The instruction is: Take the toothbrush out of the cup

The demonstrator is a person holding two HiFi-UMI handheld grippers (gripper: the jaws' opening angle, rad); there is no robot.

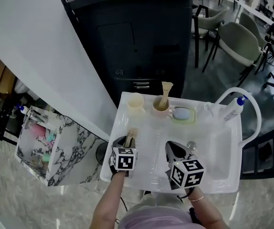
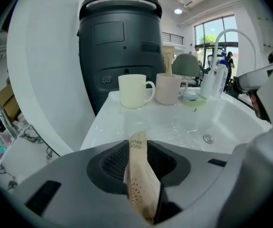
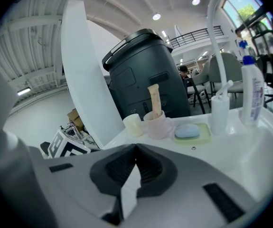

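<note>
Sink (image 1: 232, 178), white, bears two cups: cream cup (image 1: 136, 102) and pink cup (image 1: 160, 107). Of two paper-sleeved toothbrushes, one toothbrush (image 1: 166, 92) stands in the pink cup; the other toothbrush (image 2: 138, 175) sits loose between the left gripper's (image 1: 126, 143) parted jaws, at the sink's near-left rim. Each is probably light and stiff with a slick sleeve, best pinched mid-handle. The right gripper (image 3: 136, 148) is closed and empty.

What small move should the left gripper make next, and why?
Probably back the left gripper away from the wrapped toothbrush: its jaws stand apart around it, over the sink's left edge, while a second toothbrush stands in the pink cup.
</note>
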